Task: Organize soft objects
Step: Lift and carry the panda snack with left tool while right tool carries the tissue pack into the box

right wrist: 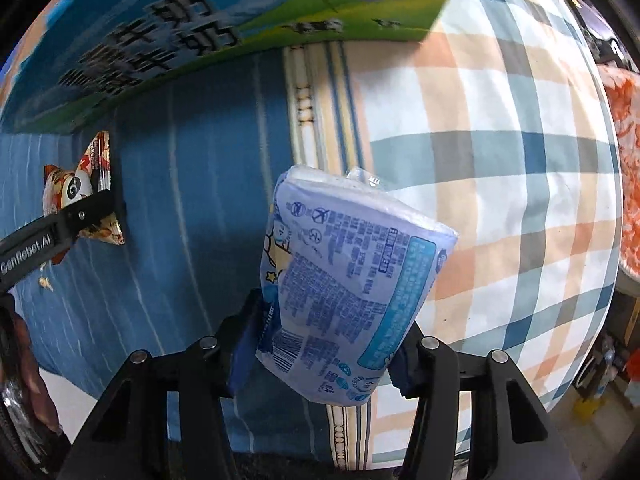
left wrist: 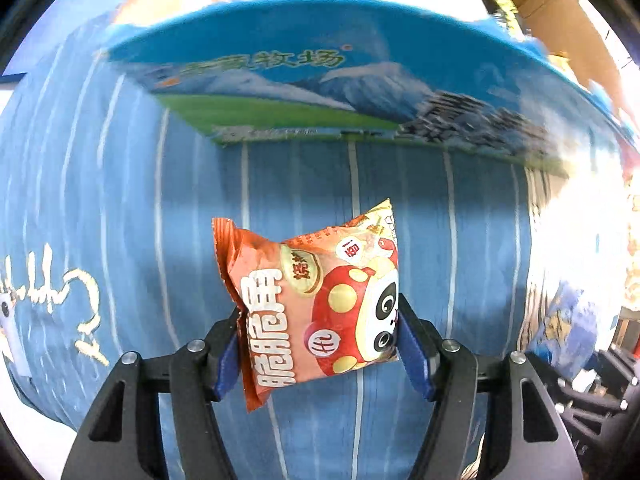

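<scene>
Your left fingers (left wrist: 318, 344): narrowed, clamped on orange panda snack packet (left wrist: 312, 300).
Your right fingers (right wrist: 324, 344): narrowed, gripping pale-blue tissue pack (right wrist: 344, 280), tilted.

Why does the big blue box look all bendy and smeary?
Left wrist view: the fisheye lens curves the blue box, and its right end is motion-blurred; the snack bag stays sharp. Right wrist view: the box is bent and soft too; the tissue pack is crisp.

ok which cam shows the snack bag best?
Left wrist. The snack bag sits centred and large between the left gripper pads, which press its sides, print readable. The right wrist shows it only small at the left edge, partly covered by the left gripper's finger, over the blue cloth.
</scene>
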A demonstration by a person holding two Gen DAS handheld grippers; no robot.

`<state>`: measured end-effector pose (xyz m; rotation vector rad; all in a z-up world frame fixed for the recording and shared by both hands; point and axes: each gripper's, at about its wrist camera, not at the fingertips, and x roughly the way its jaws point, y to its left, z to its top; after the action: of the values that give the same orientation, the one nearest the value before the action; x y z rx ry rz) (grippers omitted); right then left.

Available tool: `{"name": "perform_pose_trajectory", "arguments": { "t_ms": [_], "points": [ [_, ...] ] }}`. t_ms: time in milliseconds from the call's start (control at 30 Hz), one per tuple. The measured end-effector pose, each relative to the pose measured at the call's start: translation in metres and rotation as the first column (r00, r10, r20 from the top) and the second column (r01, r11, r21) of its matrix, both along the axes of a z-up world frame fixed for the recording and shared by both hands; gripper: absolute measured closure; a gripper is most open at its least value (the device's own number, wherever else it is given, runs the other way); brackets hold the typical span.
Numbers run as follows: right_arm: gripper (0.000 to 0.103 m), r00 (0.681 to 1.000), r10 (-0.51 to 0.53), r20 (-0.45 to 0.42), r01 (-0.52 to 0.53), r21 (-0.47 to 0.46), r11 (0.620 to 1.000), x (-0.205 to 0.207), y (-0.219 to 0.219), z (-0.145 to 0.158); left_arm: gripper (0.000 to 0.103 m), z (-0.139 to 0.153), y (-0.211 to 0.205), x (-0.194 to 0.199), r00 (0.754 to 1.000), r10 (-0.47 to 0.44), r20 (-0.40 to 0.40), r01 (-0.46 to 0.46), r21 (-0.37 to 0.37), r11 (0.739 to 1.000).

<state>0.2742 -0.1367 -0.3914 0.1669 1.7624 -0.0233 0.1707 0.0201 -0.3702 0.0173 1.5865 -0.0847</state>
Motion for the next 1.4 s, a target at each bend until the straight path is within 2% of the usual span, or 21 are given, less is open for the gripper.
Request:
{"name": "perform_pose_trajectory", "arguments": {
  "t_ms": [133, 267, 433, 667, 800, 933, 1033, 1200, 1400],
  "points": [
    [0.047, 0.998, 0.055, 0.037, -0.056, 0.019, 0.998, -0.004, 0.000, 0.011, 0.039, 0.021, -0.009, -0.014, 0.998, -0.028, 0.051, 0.027, 0.018, 0.999],
    [0.047, 0.991, 0.114, 0.068, -0.115, 0.020, 0.993, -0.008, 0.002, 0.028, 0.039, 0.049, -0.015, -0.024, 0.995, -0.022, 0.095, 0.023, -0.010, 1.000],
    [0.047, 0.980, 0.153, 0.126, -0.158, 0.028, 0.987, -0.005, 0.009, 0.067, 0.039, 0.099, -0.005, -0.015, 0.987, -0.018, 0.162, 0.025, -0.042, 0.999],
    [0.047, 0.958, 0.175, 0.228, -0.193, 0.059, 0.979, -0.001, 0.010, 0.127, 0.039, 0.147, -0.007, -0.027, 0.965, -0.011, 0.260, 0.029, -0.064, 0.998],
    [0.047, 0.939, 0.191, 0.285, -0.215, 0.057, 0.975, 0.009, 0.012, 0.165, 0.039, 0.175, -0.009, -0.022, 0.951, -0.009, 0.310, 0.033, -0.074, 0.997],
    [0.047, 0.927, 0.194, 0.320, -0.227, 0.070, 0.971, 0.016, 0.017, 0.187, 0.039, 0.200, -0.011, -0.013, 0.935, -0.007, 0.355, 0.040, -0.085, 0.996],
    [0.047, 0.919, 0.188, 0.347, -0.231, 0.087, 0.969, 0.021, 0.019, 0.206, 0.039, 0.211, -0.012, -0.003, 0.924, -0.010, 0.382, 0.046, -0.087, 0.995],
    [0.047, 0.911, 0.166, 0.378, -0.221, 0.106, 0.970, 0.036, 0.023, 0.219, 0.039, 0.222, -0.014, 0.018, 0.912, -0.008, 0.410, 0.048, -0.088, 0.995],
    [0.047, 0.903, 0.138, 0.407, -0.208, 0.135, 0.969, 0.063, 0.023, 0.227, 0.039, 0.223, -0.009, 0.046, 0.914, 0.011, 0.405, 0.030, -0.095, 0.995]
  ]
}}
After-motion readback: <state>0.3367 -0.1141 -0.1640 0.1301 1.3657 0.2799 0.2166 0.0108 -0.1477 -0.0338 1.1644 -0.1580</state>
